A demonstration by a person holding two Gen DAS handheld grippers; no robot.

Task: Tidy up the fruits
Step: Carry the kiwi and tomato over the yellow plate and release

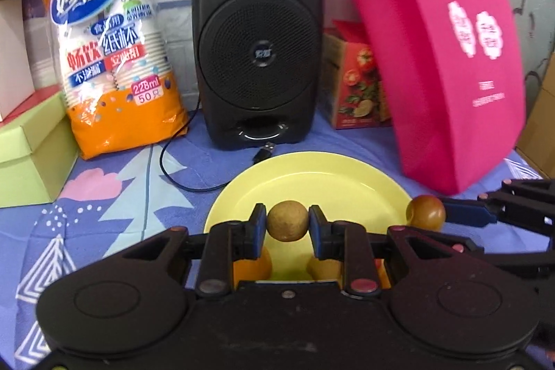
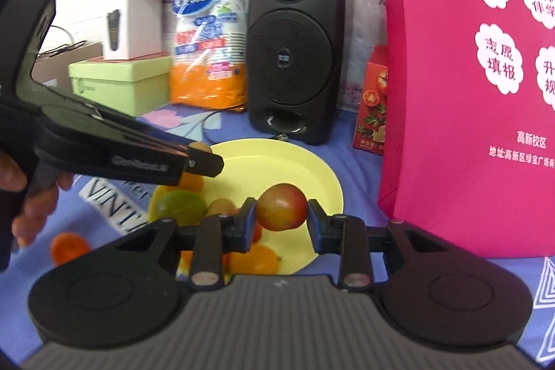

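The left gripper [image 1: 288, 221] is clamped on a small round brownish fruit [image 1: 288, 221] with a dull, speckled skin (it looks like a longan), pressed between the two blue pads and held above the near part of the yellow plate [image 1: 312, 175]. The right gripper [image 2: 281, 212] is closed on a red-and-green fruit [image 2: 281, 207], smooth and glossy, larger than the brown one, held over the near right side of the same plate. The plate sits on a blue patterned cloth [image 1: 114, 196], in front of a black speaker [image 1: 258, 40], with an orange bag of paper cups [image 1: 111, 51] to the far left and a pink bag [image 1: 447, 40] to the right. The left wrist view shows the right gripper coming in from the right edge with its fruit at the plate's right rim; only slivers of orange fruit on the plate show between the left fingers. The right wrist view shows far more of the plate's contents: a green citrus fruit [image 2: 180, 205], orange pieces [image 2: 256, 257] and a small brownish fruit [image 2: 222, 207] lying together at the plate's near left part, plus one orange fruit [image 2: 69, 247] on the cloth just left of the plate. It also shows the person's hand [image 2: 31, 193] around the left gripper's handle.
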